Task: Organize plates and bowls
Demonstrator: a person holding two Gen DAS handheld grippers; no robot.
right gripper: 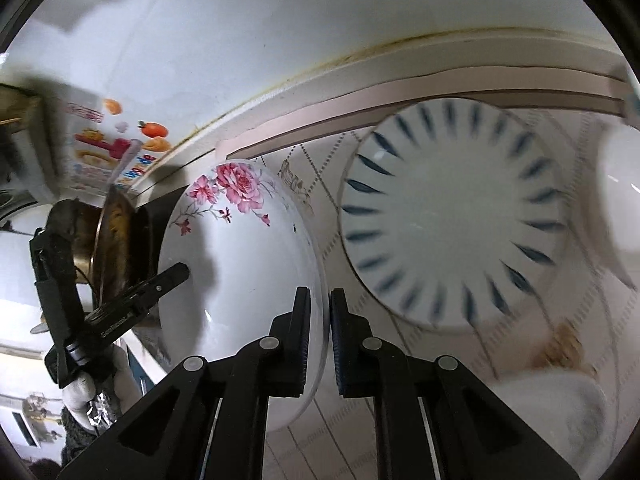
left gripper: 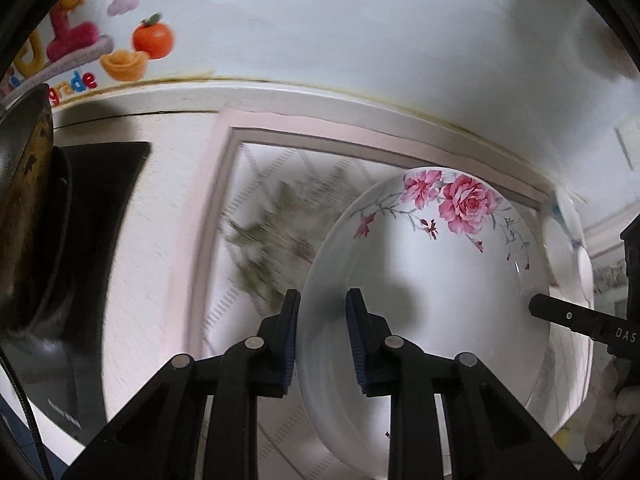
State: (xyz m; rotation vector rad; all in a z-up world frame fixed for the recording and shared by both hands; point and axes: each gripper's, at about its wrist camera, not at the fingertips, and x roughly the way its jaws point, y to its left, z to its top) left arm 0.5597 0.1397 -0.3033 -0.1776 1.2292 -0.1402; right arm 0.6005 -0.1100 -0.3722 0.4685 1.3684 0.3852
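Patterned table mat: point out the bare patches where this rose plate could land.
Bare patterned table mat lies left of the white rose-painted plate, bordered by the mat's pink edge and the black pan. To the right it is crowded: the blue-dashed white plate and a white bowl fill it.

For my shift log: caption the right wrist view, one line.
Right claw and left claw clamp opposite rims of the rose-painted plate, beside a blue-dashed plate.

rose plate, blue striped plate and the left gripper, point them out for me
rose plate (left gripper: 440, 300), left wrist view, on its bare white centre
blue striped plate (right gripper: 452, 220), right wrist view, on its white centre
left gripper (left gripper: 322, 344), left wrist view, midway between its fingertips, at the plate's rim
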